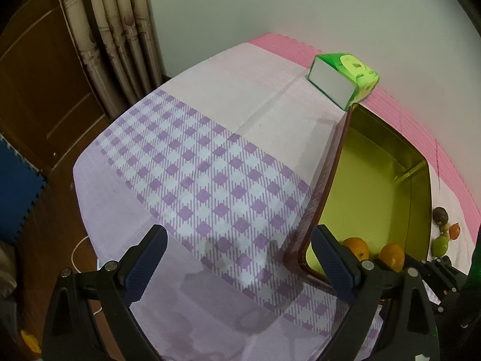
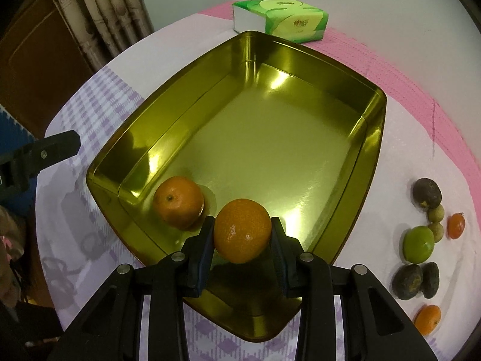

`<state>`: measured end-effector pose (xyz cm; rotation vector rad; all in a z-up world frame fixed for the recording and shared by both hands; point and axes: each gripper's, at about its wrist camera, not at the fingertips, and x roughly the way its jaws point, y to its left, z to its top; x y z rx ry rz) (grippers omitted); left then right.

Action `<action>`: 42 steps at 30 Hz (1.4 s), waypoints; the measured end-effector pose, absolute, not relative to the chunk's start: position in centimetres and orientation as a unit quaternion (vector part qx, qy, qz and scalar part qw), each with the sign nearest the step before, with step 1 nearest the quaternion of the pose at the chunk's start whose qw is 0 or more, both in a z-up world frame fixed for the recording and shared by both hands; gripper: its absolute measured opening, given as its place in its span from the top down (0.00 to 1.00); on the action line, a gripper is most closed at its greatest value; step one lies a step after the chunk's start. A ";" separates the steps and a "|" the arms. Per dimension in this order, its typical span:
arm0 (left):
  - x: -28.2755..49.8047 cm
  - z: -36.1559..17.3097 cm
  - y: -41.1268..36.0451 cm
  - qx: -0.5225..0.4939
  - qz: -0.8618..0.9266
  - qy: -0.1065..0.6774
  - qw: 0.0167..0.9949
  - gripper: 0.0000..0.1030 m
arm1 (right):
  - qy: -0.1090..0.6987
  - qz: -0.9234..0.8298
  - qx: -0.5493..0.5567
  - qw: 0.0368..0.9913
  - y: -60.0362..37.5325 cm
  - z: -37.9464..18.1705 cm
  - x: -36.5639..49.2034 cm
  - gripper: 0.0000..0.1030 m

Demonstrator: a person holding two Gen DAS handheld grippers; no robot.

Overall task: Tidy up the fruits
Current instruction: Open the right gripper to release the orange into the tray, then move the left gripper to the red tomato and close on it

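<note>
One orange (image 2: 178, 201) is already in, sitting in the near left corner of the gold tray (image 2: 372, 138), and here's the second orange (image 2: 242, 230) pinched between the pads of the right hand-held gripper (image 2: 242, 234), hanging just above the tray's near end, right beside the first. Jaws drawn in snug on both flanks of the fruit. By my count that's one placed, one about to land, and plenty left to go.

Look out to the right of the tray: a cluster of fruit on the table (image 2: 387, 198) — a green lime (image 2: 418, 244), dark wrinkled fruits (image 2: 427, 192), two small pale round ones (image 2: 436, 213), a little orange one (image 2: 456, 225) and another orange piece (image 2: 427, 319) near the edge. All of that waits its turn.

The held orange looks firm, round, pebbled skin with a couple of pale scuffs, glossy under the light.

The left hand-held gripper (image 1: 237, 258) hangs over the checked tablecloth (image 1: 192, 162) left of the tray, jaws spread wide, nothing in them. Tissue box (image 2: 279, 19) sits beyond the tray's far end.
</note>
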<state>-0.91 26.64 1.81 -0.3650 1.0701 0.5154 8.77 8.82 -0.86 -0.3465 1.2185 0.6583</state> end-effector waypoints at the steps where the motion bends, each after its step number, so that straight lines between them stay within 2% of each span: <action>1: -0.9 1.8 26.7 -0.171 0.242 0.502 0.813 0.08 | 0.559 0.302 -0.159 0.756 8.9 -0.9 8.7 0.65; 11: -0.7 1.6 26.4 -0.166 0.237 0.507 0.812 0.08 | 0.559 0.304 -0.154 0.756 8.9 -0.8 8.7 0.63; 15: -0.7 1.5 26.2 -0.164 0.237 0.507 0.812 0.08 | 0.556 0.306 -0.142 0.760 8.5 -0.2 8.6 0.54; 25: -0.7 2.1 25.4 -0.151 0.227 0.500 0.822 0.08 | 0.529 0.306 -0.101 0.785 5.0 4.2 7.8 0.47; 27: -0.6 2.2 25.1 -0.146 0.218 0.500 0.826 0.08 | 0.524 0.294 -0.092 0.794 3.0 5.0 7.7 0.43; 35: -0.4 3.3 22.0 -0.102 0.164 0.488 0.851 0.08 | 0.533 0.186 -0.043 0.824 -8.6 5.6 8.4 0.39; 42: -0.2 3.6 18.4 -0.059 0.103 0.491 0.863 0.08 | 0.552 0.058 0.007 0.832 -20.4 3.1 7.0 0.31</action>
